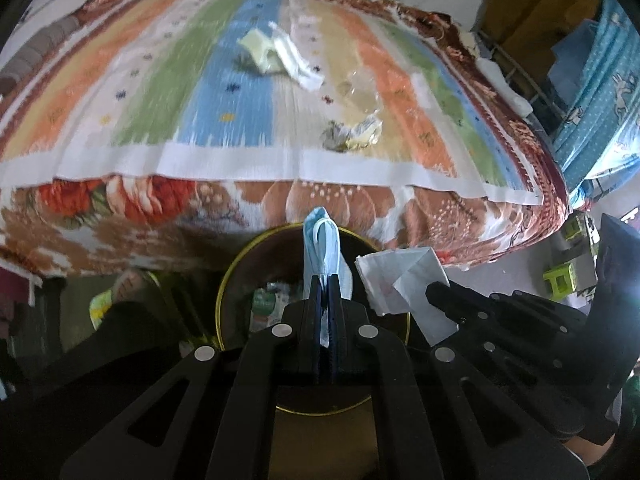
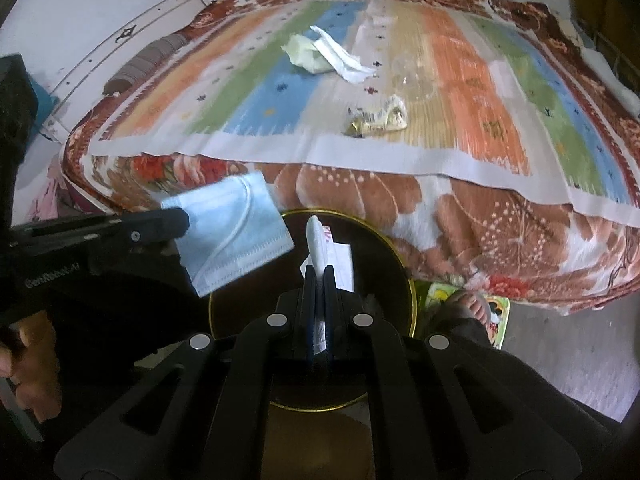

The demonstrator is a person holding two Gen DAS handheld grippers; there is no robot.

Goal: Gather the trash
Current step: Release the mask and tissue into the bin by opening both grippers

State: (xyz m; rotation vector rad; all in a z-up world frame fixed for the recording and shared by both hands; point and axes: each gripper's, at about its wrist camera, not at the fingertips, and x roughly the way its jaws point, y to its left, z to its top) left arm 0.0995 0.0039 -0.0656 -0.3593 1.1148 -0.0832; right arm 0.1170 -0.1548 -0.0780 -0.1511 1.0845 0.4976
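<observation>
Left gripper (image 1: 325, 280) pinches a pale-blue pleated face mask (image 1: 322, 248) upright (long axis vertical); right gripper (image 2: 318, 270) clamps white folded paper (image 2: 316, 244) over the round gold-rimmed bin (image 2: 404, 276).

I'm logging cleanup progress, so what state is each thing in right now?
Left gripper: shut on the blue face mask, above the bin.
Right gripper: shut on the white paper, above the bin.
Trash bin: open, some trash already inside.
Crumpled tissue: lying on the bed.
Yellowish wrapper: lying on the bed.
Gold wrapper: crumpled, on the bed.
</observation>
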